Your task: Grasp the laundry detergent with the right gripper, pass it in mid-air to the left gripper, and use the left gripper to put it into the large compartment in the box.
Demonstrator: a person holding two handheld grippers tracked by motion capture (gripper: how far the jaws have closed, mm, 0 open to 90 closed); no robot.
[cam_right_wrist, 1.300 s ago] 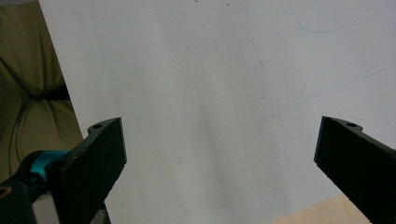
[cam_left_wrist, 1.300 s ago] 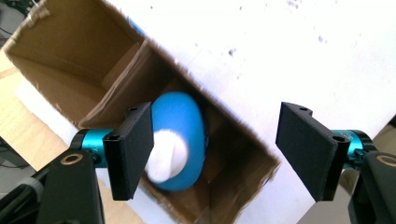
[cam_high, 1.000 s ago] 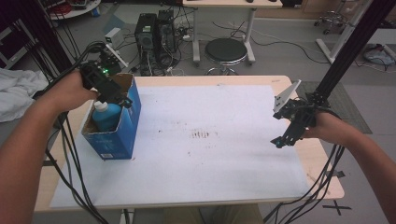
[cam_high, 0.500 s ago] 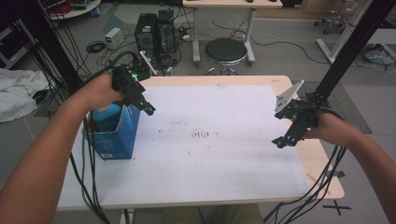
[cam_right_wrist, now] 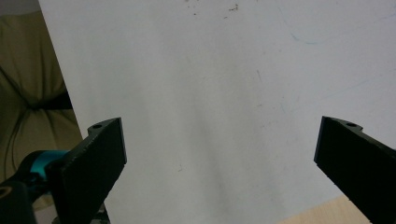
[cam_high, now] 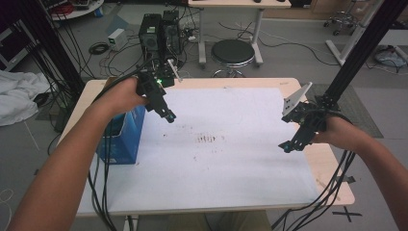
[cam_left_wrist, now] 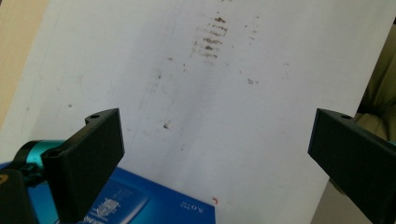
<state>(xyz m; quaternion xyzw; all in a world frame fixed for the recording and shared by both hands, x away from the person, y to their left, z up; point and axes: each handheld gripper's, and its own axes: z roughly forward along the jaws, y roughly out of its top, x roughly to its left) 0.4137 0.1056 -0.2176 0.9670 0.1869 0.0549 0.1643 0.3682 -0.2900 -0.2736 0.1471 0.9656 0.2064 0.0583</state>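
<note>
My left gripper (cam_high: 168, 117) hangs over the left part of the white sheet (cam_high: 226, 159), just right of an open blue carton (cam_high: 126, 139). Its jaws have just been opening and stand wide apart with nothing between them. In the left gripper view the left gripper (cam_left_wrist: 215, 116) looks down on the sheet's brown smudges (cam_left_wrist: 211, 39), with the carton's blue top (cam_left_wrist: 154, 207) at the bottom edge. My right gripper (cam_high: 290, 144) hovers near the sheet's right edge. In the right gripper view the right gripper (cam_right_wrist: 219, 123) is open over bare white sheet (cam_right_wrist: 210, 84).
The wooden table (cam_high: 332, 163) shows as a narrow rim around the sheet. Cables trail from both grippers over the front edge. Behind the table stand computer towers (cam_high: 158, 33) and a round stool (cam_high: 233, 52); a black frame post (cam_high: 358, 53) rises at the right.
The left hand has moved right and slightly down, from above the blue carton out over the sheet, and its jaws have spread apart. The right hand has kept still.
</note>
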